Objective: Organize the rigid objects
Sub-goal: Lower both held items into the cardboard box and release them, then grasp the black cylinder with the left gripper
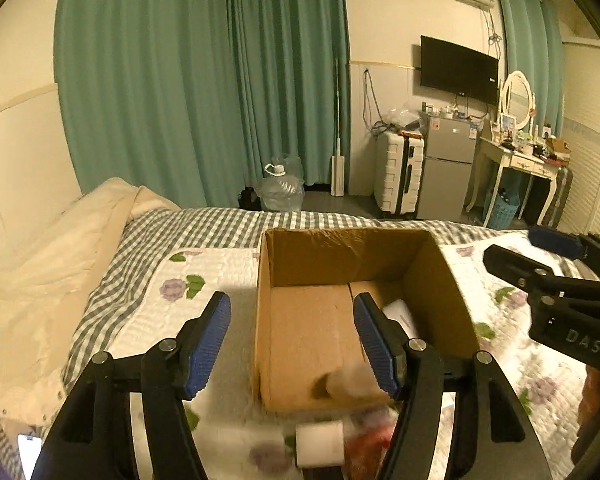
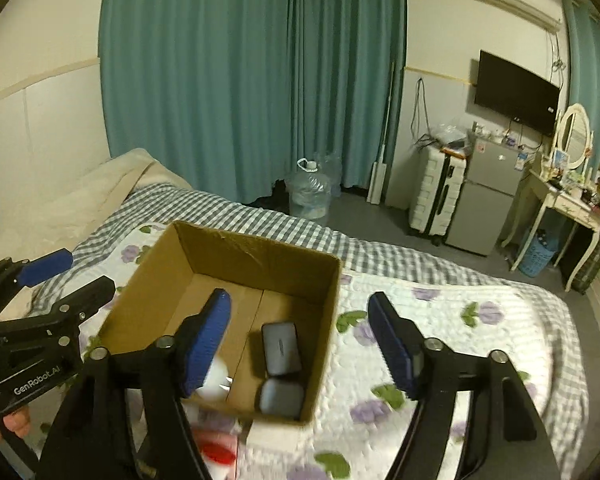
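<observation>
An open cardboard box (image 1: 332, 256) (image 2: 260, 248) stands on the flowered quilt. Two dark rounded cases (image 2: 281, 347) (image 2: 281, 400) lie in its near right corner, and a white object (image 2: 216, 380) (image 1: 400, 312) lies inside too. My left gripper (image 1: 292, 344) is open and empty above the box's near left wall. My right gripper (image 2: 300, 340) is open and empty over the box's right wall. A white cylinder (image 1: 320, 444) and something red (image 1: 370, 446) (image 2: 216, 454) lie on the quilt in front of the box, blurred.
A phone (image 1: 28, 454) lies at the bed's near left edge. A cream duvet (image 1: 52, 264) is heaped at the left. Beyond the bed are a water jug (image 2: 310, 194), a white suitcase (image 2: 436, 196), a small fridge (image 2: 488, 196) and a dressing table (image 2: 560, 204).
</observation>
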Tool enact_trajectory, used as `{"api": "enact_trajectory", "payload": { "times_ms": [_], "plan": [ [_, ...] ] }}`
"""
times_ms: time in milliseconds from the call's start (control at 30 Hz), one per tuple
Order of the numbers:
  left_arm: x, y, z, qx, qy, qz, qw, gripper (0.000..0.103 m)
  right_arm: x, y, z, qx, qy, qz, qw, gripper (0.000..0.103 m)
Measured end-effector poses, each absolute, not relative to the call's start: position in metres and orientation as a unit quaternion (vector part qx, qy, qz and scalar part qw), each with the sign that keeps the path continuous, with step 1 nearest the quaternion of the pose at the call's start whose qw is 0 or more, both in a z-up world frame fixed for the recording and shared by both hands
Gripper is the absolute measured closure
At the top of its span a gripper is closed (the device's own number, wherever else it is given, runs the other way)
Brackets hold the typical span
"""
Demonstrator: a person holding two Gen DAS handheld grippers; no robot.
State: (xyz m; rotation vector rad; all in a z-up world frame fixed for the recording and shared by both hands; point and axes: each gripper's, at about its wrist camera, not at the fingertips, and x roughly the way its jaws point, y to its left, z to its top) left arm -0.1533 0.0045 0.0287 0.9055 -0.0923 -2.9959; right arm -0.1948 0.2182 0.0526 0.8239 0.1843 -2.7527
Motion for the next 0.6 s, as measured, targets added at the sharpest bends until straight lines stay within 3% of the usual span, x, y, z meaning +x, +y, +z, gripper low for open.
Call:
{"api": "enact_trajectory", "payload": {
  "times_ms": [233, 600],
  "plan": [
    [-0.108, 0.0, 0.021, 0.318, -0.02, -0.948, 0.012, 0.036, -0.12, 0.234, 0.057, 0.283, 0.064, -0.95, 0.118, 0.02],
    [-0.08, 0.003, -0.068, 0.398, -0.009, -0.917, 0.019, 0.036, -0.09, 0.249, -0.029, 0.362, 0.046, -0.925, 0.11, 0.019]
  ]
}}
